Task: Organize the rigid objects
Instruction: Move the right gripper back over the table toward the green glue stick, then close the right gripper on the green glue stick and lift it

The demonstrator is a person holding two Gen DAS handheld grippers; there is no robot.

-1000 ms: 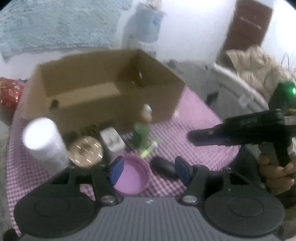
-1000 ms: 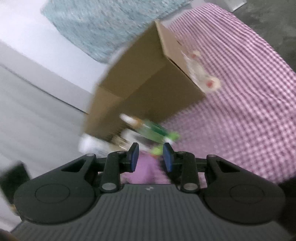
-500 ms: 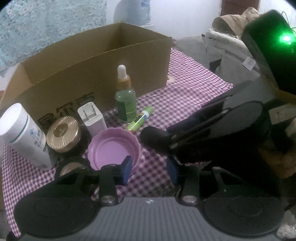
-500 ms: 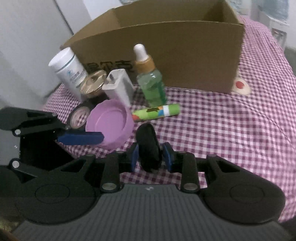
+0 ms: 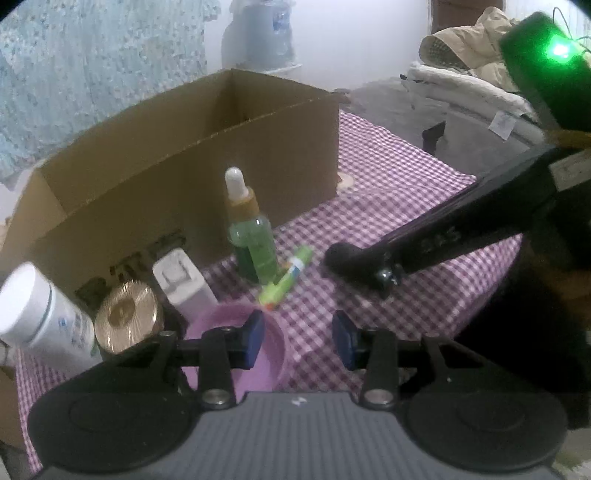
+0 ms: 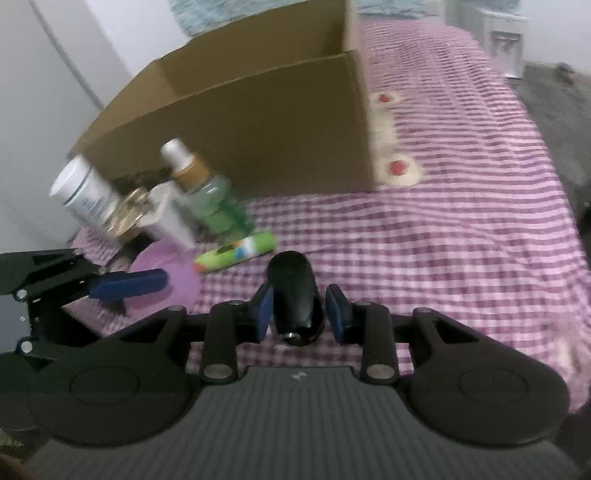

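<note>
My right gripper [image 6: 299,314] is shut on a black cylinder [image 6: 295,299] and holds it just above the checked cloth; it also shows in the left wrist view [image 5: 347,258]. My left gripper [image 5: 299,338] is open, its left finger [image 5: 251,338] over a purple bowl [image 5: 269,354]. A green dropper bottle [image 5: 251,240], a green tube [image 5: 288,280], a white charger [image 5: 181,284], a gold-lidded jar [image 5: 127,315] and a white bottle [image 5: 40,314] stand before an open cardboard box [image 5: 184,155].
The purple checked cloth [image 6: 443,229] spreads wide to the right of the box. Folded clothes [image 5: 472,74] lie at the far right. A water dispenser [image 5: 262,33] stands behind the box.
My right gripper has lifted the black cylinder off the cloth and drawn it back to the right. My left gripper has opened wider and moved closer over the bowl.
</note>
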